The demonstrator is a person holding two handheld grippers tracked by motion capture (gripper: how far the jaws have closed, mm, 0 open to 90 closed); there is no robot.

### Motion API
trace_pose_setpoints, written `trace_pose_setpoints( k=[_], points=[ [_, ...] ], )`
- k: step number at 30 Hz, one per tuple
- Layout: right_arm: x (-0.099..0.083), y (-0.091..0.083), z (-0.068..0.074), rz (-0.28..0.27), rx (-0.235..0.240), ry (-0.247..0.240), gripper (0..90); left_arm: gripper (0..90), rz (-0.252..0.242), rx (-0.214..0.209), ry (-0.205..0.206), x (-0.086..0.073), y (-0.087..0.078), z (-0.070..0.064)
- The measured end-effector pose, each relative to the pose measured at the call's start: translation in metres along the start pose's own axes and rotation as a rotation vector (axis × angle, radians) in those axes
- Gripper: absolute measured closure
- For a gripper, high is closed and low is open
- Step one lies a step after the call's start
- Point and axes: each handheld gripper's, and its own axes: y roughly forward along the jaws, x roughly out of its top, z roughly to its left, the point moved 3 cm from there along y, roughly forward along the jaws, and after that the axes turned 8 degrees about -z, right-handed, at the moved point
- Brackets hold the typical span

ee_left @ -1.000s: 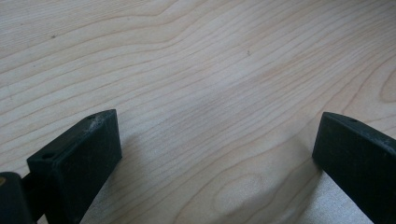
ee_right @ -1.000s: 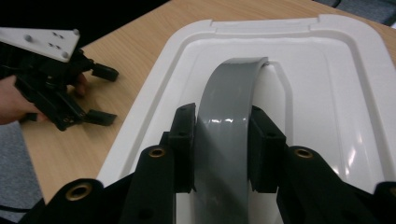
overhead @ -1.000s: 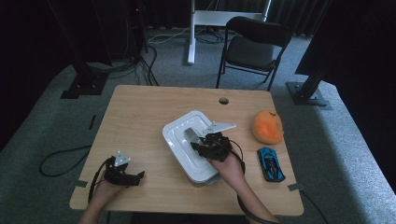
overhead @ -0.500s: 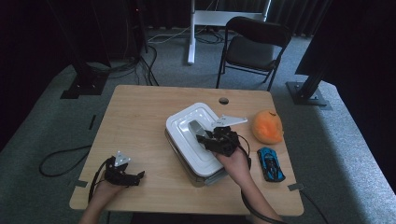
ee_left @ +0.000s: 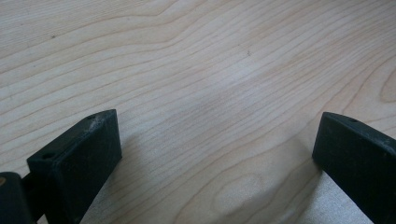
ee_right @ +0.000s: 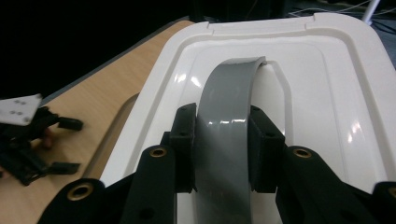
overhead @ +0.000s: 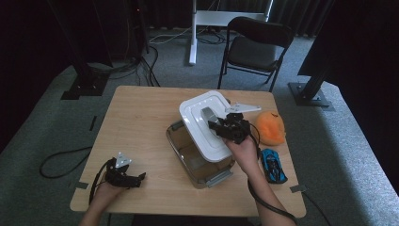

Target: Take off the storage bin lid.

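Right tongs [ee_right: 219, 140] clamp the lid's grey handle [ee_right: 226, 112]; left tongs [overhead: 134, 179] gape on wooden table [overhead: 136, 122]; grey carpet [overhead: 42, 122].

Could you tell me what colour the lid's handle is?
Grey handle, clearest in the right gripper view.

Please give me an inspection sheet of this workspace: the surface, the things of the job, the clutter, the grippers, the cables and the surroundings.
Surface: light wooden table, bare at its left half.
Job's things: white lid lifted and tilted over the clear storage box, held by its grey handle; the box looks empty.
Clutter: orange plush toy and blue toy car at the right edge.
Grippers: right gripper shut on the handle; left gripper open, low over bare wood.
Cables: a black cable trails from the left gripper to the floor.
Surroundings: grey carpet, black folding chair, dark stands.
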Motion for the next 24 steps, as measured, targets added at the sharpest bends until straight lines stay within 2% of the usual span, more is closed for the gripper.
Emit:
trace_pose_setpoints(
  k=[7, 17, 24],
  points=[
    [0.004, 0.007, -0.022, -0.013, -0.030, 0.028, 67.6, 1.6, 0.001, 0.000, 0.001, 0.000, 0.000, 0.000],
    [0.009, 0.015, -0.051, -0.014, -0.089, 0.040, 67.6, 1.6, 0.002, -0.001, 0.000, 0.000, 0.000, 0.000],
    [0.016, 0.019, -0.073, -0.017, -0.114, 0.073, 67.6, 1.6, 0.002, -0.002, -0.002, 0.000, 0.000, 0.000]
  ],
)
